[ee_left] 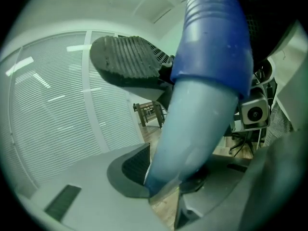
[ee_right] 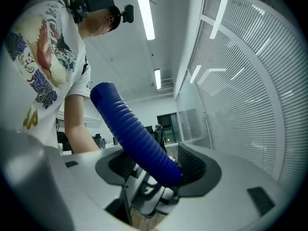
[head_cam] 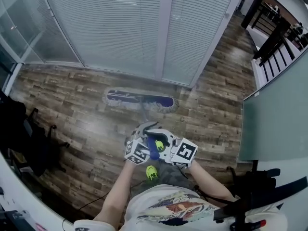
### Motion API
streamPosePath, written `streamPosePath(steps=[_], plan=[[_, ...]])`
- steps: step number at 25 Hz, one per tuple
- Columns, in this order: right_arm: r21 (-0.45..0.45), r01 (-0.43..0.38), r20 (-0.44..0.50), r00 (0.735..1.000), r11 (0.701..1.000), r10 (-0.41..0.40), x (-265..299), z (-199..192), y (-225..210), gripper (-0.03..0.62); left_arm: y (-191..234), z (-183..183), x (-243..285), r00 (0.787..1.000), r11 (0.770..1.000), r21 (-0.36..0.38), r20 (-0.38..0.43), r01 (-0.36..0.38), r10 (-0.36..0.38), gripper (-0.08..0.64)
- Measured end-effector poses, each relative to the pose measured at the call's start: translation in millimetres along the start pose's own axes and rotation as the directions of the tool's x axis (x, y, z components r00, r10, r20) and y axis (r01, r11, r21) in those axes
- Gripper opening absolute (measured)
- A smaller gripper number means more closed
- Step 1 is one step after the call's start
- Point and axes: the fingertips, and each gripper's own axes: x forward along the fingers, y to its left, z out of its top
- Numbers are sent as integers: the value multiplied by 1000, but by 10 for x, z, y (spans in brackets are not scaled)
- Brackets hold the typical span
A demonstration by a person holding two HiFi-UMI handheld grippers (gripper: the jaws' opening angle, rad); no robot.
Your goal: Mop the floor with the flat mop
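Mopping stroke in hand: at left, the left gripper (head_cam: 142,147) was clamped on the pale blue shaft (ee_left: 192,129) of the mop's handle, just below its dark blue ribbed sleeve (ee_right: 134,134). Ahead, the purple-edged flat mop head (head_cam: 139,100) lay flat on the brown wood-plank floor (head_cam: 72,105), close to the white slatted blinds (head_cam: 110,23). At right, the right gripper (head_cam: 179,148) had its jaws wide yet closed around the sleeve itself. Next, I judged, the head needed drawing across unmopped boards, kept flat.

One flat mop (head_cam: 139,100); two grippers, the left gripper (ee_left: 168,174) and the right gripper (ee_right: 156,167); one person (head_cam: 163,210).
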Motion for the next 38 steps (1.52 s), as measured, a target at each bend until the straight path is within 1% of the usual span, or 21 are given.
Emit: streamPosePath(steps=[5, 10, 14, 17, 21, 25, 28, 30, 35, 38], plan=[[9, 0, -7, 1000, 1000, 0, -309, -44, 729, 244, -717, 183, -343, 1000, 1000, -10, 4, 9, -9, 69], [23, 2, -7, 1000, 1000, -2, -792, -113, 1356, 244, -1473, 388, -497, 1000, 1000, -14, -6, 14, -14, 71], [41, 1, -9, 1000, 999, 0, -1217, -116, 1832, 244, -2055, 623, -592, 1000, 1000, -23, -15, 9, -9, 71], [35, -8, -12, 1000, 999, 9, -1600, -122, 2233, 244, -2575, 805, -648, 1000, 1000, -22, -16, 3, -3, 71], [33, -21, -28, 999, 999, 22, -2054, -267, 2764, 244, -3250, 933, -727, 1000, 1000, -18, -20, -10, 10, 71], [19, -30, -17, 999, 999, 30, -2362, -332, 3211, 244, -3774, 1059, -854, 1000, 1000, -15, -23, -5, 5, 71], [-12, -41, -29, 999, 999, 41, -2472, -318, 3428, 244, -3987, 1150, -948, 1000, 1000, -30, -15, -10, 9, 71], [-23, -43, -32, 999, 999, 42, -2500, -325, 3481, 244, -4043, 1156, -969, 1000, 999, -33, -13, -14, 14, 71], [-42, -52, 1, 999, 998, 52, -2492, -430, 3430, 244, -4061, 1044, -918, 1000, 1000, -17, -15, 1, -1, 71], [-76, -59, 9, 998, 995, 60, -2391, -380, 3320, 247, -3905, 1054, -917, 1000, 1000, -19, 7, -14, 14, 69]])
